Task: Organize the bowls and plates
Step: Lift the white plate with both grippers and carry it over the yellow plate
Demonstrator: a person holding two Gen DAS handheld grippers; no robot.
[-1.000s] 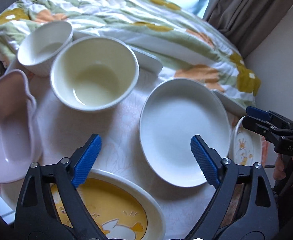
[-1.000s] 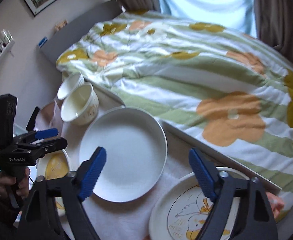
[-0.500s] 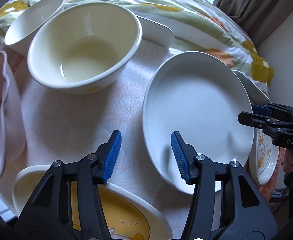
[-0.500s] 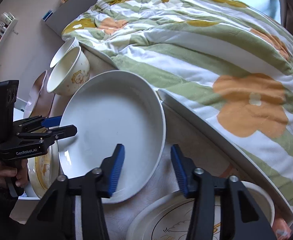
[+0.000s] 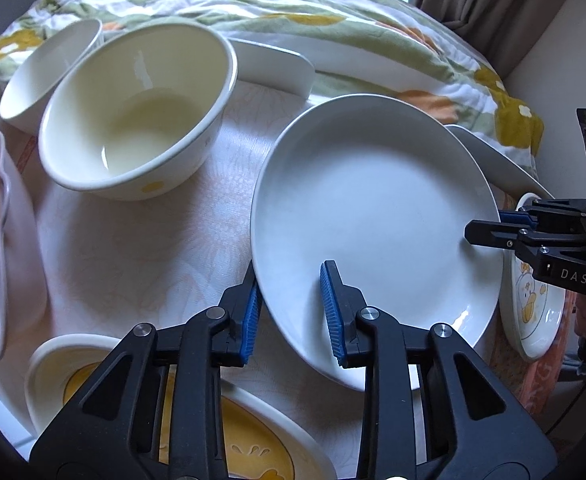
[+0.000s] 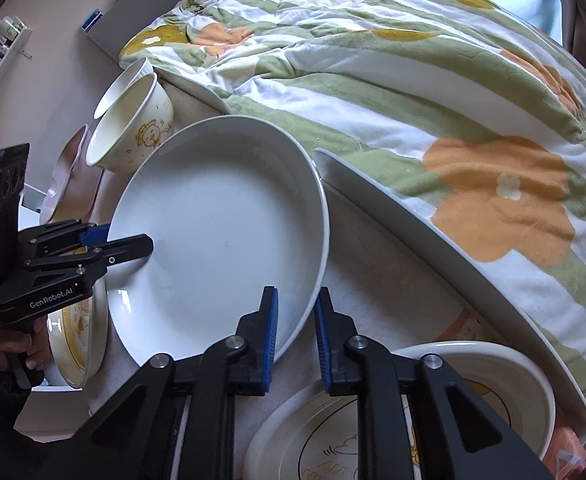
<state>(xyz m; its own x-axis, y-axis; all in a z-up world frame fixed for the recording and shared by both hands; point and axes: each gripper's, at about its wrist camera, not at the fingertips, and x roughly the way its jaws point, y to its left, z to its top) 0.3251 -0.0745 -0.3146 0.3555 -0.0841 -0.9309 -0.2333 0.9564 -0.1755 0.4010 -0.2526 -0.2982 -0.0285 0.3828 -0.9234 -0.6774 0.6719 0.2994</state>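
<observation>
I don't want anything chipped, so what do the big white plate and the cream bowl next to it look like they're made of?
The big white plate looks like glazed ceramic or porcelain: smooth, glossy, with bright window glints near its rim. The cream bowl also looks like glazed ceramic, with shiny highlights and a printed cartoon on its side; melamine can't be ruled out.

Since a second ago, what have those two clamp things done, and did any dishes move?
Both came down onto the large white plate, closing their jaws over opposite edges of its rim. The left hand-held gripper has the rim between its pads; so does the right hand-held gripper. The cream bowl and duck-print plate stayed put.
</observation>
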